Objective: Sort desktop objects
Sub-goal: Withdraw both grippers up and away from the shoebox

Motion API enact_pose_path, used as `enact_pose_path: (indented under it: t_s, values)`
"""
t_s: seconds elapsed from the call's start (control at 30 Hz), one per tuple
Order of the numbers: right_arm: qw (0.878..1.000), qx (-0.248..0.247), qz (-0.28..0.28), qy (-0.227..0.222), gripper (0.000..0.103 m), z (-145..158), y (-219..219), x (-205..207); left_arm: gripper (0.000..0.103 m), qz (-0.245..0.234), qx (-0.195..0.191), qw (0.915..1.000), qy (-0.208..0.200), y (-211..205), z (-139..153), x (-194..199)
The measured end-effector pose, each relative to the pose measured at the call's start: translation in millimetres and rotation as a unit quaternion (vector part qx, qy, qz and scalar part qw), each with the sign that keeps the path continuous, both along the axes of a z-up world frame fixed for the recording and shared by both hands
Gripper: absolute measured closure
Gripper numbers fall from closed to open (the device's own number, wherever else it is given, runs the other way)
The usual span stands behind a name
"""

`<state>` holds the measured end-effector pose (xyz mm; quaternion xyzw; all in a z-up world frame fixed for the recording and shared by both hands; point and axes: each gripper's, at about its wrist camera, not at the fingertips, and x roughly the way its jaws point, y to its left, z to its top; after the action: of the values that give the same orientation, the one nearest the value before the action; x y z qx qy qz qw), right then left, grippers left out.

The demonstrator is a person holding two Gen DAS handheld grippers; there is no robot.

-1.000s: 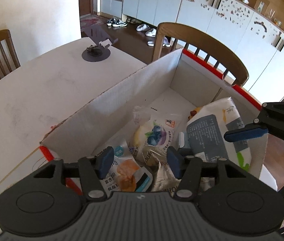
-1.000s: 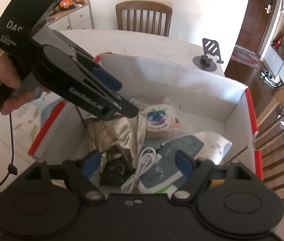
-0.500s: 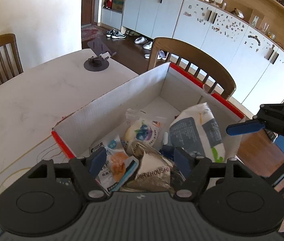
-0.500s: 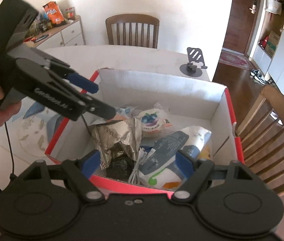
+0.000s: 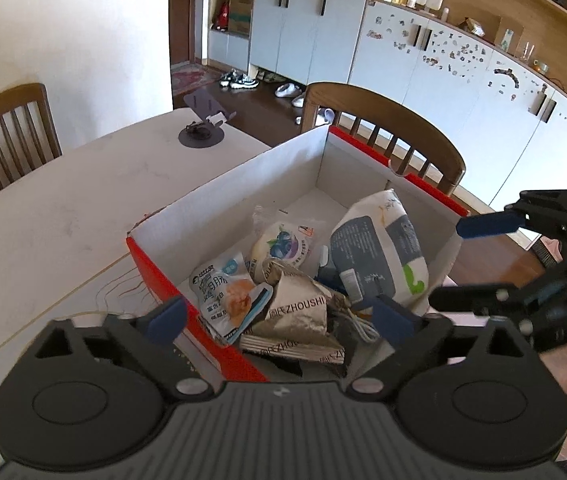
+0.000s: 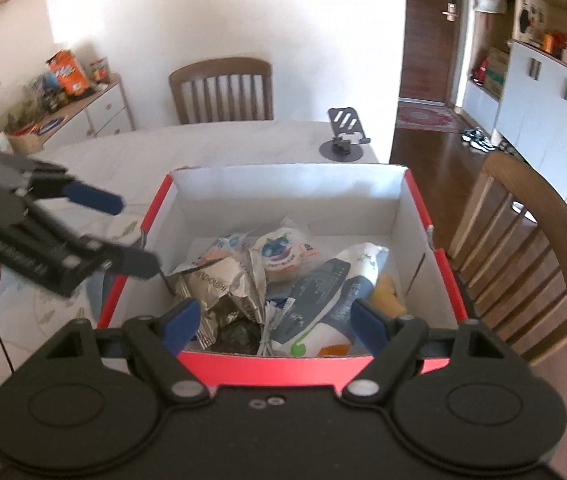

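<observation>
A red-edged white cardboard box (image 5: 219,204) (image 6: 283,184) stands on the table and holds several items: a silver foil bag (image 5: 299,316) (image 6: 219,284), a blueberry snack pack (image 5: 281,242) (image 6: 281,252), a large white-and-grey bag (image 5: 379,252) (image 6: 323,296), an orange-print sachet (image 5: 227,292) and a white cable (image 6: 269,332). My left gripper (image 5: 279,320) is open and empty above the box's near edge; it also shows in the right wrist view (image 6: 131,236). My right gripper (image 6: 271,318) is open and empty above the box's near wall; it also shows in the left wrist view (image 5: 471,264).
A grey phone stand (image 5: 203,128) (image 6: 343,140) sits on the pale table (image 5: 43,208) beyond the box. Wooden chairs (image 5: 399,140) (image 6: 223,88) stand around the table. A floral mat (image 6: 59,308) lies left of the box.
Both grippers have pulled back and up from inside the box, so more of the box and table shows. Both stay open and empty.
</observation>
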<state>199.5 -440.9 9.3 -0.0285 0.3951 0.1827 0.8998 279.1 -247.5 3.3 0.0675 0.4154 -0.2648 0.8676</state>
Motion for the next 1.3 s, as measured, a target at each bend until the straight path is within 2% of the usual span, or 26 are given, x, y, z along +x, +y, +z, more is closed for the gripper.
enact_pose_path:
  t_s: [0.2, 0.7, 1.0, 1.3]
  values:
    - [0.999, 0.014, -0.03, -0.008, 0.021, 2, 2, -8, 0.0, 0.004, -0.023, 0.9997, -0.003, 11, 2, -15]
    - [0.996, 0.03, -0.079, -0.023, 0.021, 6, 27, -35, 0.0, 0.021, -0.034, 0.9992, 0.01, 47, -2, -49]
    - [0.995, 0.028, -0.097, -0.02, 0.021, 5, 44, -54, 0.0, 0.012, -0.018, 0.9998, -0.005, 61, -3, -73]
    - [0.993, 0.027, -0.11, -0.021, 0.021, 6, 53, -70, 0.0, 0.0, -0.019, 0.9998, -0.011, 68, -1, -85]
